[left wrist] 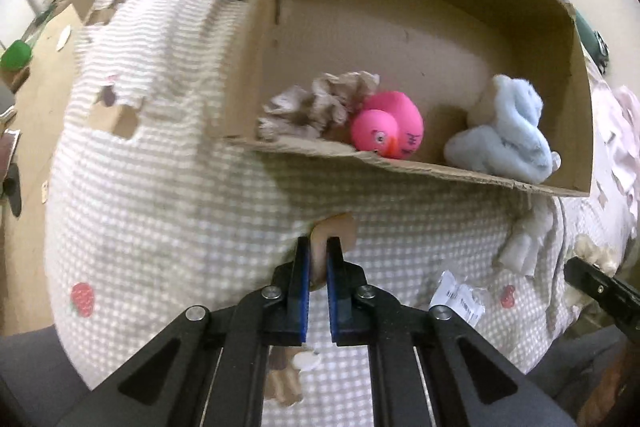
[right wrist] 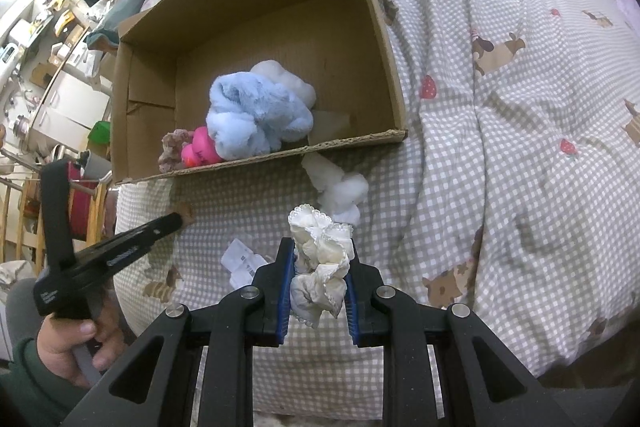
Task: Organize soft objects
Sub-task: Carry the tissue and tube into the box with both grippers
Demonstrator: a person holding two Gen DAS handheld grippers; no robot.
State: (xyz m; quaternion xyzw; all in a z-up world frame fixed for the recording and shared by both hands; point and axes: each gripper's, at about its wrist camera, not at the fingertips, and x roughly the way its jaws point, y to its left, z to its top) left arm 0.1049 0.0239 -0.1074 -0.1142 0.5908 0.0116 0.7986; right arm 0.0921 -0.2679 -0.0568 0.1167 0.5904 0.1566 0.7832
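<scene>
The left gripper has its blue-padded jaws pinched tight on a small tan cardboard-coloured piece that stands up from the checked bedspread, just short of the near rim of the cardboard box; what that piece is cannot be told. The right gripper is clamped on a cream lace-edged scrunchie, whose ruffles bulge out above and below the pads. Just beyond it, on the bedspread and close against the near rim of the box, lies a white fluffy item, and to the left of the right gripper's jaws lies a small crumpled white label. In the right wrist view the other gripper reaches in from the lower left, held by a hand with a dark green sleeve. Inside the open box, along its near wall, sit a beige scrunchie toward the left corner, a pink rubber duck touching it, and a light blue plush piece toward the right, with something white and fluffy behind the blue one. The bedspread is printed with strawberries and little brown dogs.
</scene>
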